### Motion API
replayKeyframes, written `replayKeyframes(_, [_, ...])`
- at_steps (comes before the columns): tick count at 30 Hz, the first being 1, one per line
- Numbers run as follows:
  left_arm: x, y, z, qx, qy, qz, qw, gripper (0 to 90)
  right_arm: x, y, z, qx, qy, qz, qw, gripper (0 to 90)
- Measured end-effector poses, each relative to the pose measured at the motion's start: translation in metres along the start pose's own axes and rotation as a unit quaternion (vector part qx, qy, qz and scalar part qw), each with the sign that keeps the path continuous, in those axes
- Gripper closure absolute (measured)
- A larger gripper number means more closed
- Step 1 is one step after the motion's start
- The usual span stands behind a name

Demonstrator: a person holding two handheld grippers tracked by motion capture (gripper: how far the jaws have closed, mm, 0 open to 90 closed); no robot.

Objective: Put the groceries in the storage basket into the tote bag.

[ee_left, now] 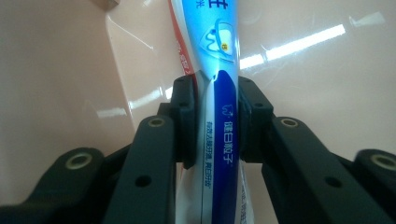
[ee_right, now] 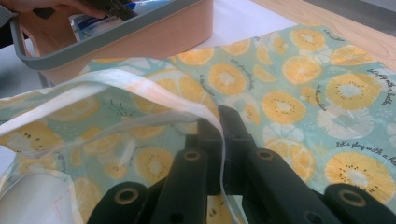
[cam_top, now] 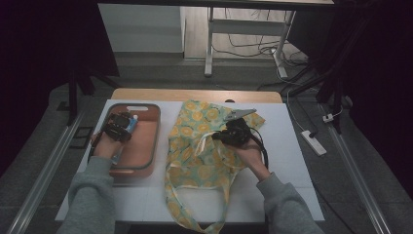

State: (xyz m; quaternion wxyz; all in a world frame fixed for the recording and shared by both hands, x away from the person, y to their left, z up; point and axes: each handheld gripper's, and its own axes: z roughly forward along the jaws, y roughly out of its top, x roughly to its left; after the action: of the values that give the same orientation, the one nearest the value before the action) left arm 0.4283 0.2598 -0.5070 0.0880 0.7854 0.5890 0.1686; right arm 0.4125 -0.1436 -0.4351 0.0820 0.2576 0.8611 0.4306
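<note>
Here, from the high view, my left gripper (cam_top: 118,127) sits inside the peach tray (cam_top: 146,161) near the table's (cam_top: 287,161) left edge, a toothpaste tube (cam_top: 131,124) showing blue and white just beside it. My right gripper (cam_top: 234,134) rests on the orange-print cloth bag (cam_top: 195,146), which lies spread across the middle of the white tabletop, its long handle trailing toward the near edge. My grey sleeves come in from the bottom.

Along my left gripper (ee_left: 215,121) in its own view, the jaws are pinched on the toothpaste tube (ee_left: 219,107), one pad (ee_left: 184,121) pressing each side of its blue and white body. The tray's glossy peach floor (ee_left: 317,70) lies behind it.

Through the right gripper view, my right gripper (ee_right: 219,135) has its jaws pressed together on the bag's pale rim (ee_right: 140,93), which runs between them and lifts away to the left. The cloth bag (ee_right: 303,88) lies flat beyond, and the tray (ee_right: 154,37) stands at the bag's far edge, my other hand (ee_right: 51,4) reaching into it.
</note>
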Motion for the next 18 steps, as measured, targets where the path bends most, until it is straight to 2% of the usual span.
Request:
replayKeyframes(6, [0.003, -0.001, -0.002, -0.008, -0.007, 0.002, 0.9999, 74.8, -0.001, -0.001, 0.0, 0.001, -0.001, 0.002, 1.0, 88.3])
replayKeyframes(9, [0.005, -0.002, -0.003, -0.014, -0.021, -0.001, 0.9997, 75.3, -0.001, -0.001, 0.0, 0.0, -0.002, 0.001, 1.0, 88.3])
replayKeyframes(14, [0.007, -0.003, -0.005, -0.022, -0.032, -0.003, 0.9992, 75.7, -0.002, -0.001, -0.001, -0.001, -0.004, 0.002, 1.0, 88.3])
replayKeyframes(15, [0.009, -0.003, -0.008, -0.035, -0.035, -0.007, 0.9987, 75.8, -0.002, -0.001, -0.002, -0.003, -0.005, 0.003, 1.0, 88.3])
replayKeyframes(16, [0.009, -0.003, -0.008, -0.035, -0.035, -0.007, 0.9987, 75.8, -0.002, -0.001, -0.002, -0.003, -0.005, 0.003, 1.0, 88.3])
replayKeyframes(18, [0.014, -0.005, -0.015, -0.057, -0.054, -0.015, 0.9968, 75.8, -0.003, -0.001, -0.002, -0.002, -0.006, 0.005, 1.0, 88.3])
